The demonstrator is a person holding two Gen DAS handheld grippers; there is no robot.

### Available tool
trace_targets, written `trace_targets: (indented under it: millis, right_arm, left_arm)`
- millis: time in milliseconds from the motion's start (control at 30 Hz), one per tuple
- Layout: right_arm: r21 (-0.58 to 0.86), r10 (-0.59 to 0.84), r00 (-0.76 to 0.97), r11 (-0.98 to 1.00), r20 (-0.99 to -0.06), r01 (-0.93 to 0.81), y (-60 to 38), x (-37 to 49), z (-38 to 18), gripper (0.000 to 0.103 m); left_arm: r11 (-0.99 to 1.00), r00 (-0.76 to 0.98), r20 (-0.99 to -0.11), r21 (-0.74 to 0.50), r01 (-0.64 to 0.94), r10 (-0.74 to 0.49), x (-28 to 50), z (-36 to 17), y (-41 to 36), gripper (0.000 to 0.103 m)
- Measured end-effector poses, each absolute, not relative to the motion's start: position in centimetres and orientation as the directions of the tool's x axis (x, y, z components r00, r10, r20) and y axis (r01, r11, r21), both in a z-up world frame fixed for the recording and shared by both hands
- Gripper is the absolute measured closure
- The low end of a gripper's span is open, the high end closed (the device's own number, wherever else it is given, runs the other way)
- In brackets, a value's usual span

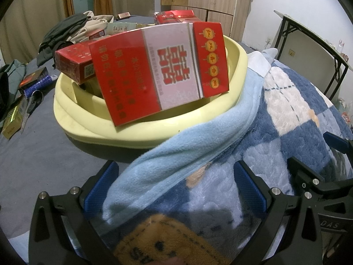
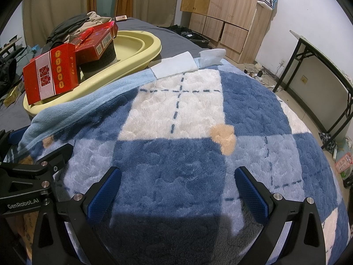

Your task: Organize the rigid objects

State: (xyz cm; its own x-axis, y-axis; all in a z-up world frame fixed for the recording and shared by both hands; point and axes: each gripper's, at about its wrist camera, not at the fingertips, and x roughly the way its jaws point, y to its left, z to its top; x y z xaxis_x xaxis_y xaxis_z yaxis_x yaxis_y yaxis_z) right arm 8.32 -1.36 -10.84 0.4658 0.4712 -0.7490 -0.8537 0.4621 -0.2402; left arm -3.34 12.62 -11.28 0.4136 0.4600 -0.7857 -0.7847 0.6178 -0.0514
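A pale yellow basin (image 1: 72, 119) sits on the grey bed and holds several red boxes. A large red and silver carton (image 1: 158, 70) leans over its near rim; it also shows in the right wrist view (image 2: 50, 72), with the basin (image 2: 141, 50) behind it. My left gripper (image 1: 176, 190) is open and empty, low over the blue blanket (image 1: 286, 119) in front of the basin. My right gripper (image 2: 176, 190) is open and empty over the blanket (image 2: 167, 154), to the right of the left one.
Loose boxes (image 1: 35, 81), scissors (image 1: 30, 108) and a gold box (image 1: 13, 119) lie on the grey sheet left of the basin. Clothes (image 1: 66, 31) are piled behind it. A folding table (image 2: 326, 66) and wooden cabinets (image 2: 220, 11) stand to the right.
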Motion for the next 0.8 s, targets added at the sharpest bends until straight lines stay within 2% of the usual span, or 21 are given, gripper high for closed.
trace_targets:
  millis: [800]
  right_arm:
    - [-0.24, 0.471, 0.465, 0.462, -0.749, -0.854, -1.37, 8.33, -10.84, 0.0]
  left_arm:
    - [0.618, 0.418, -0.785, -0.059, -0.784, 0.456, -3.31, -11.2, 12.61, 0.0]
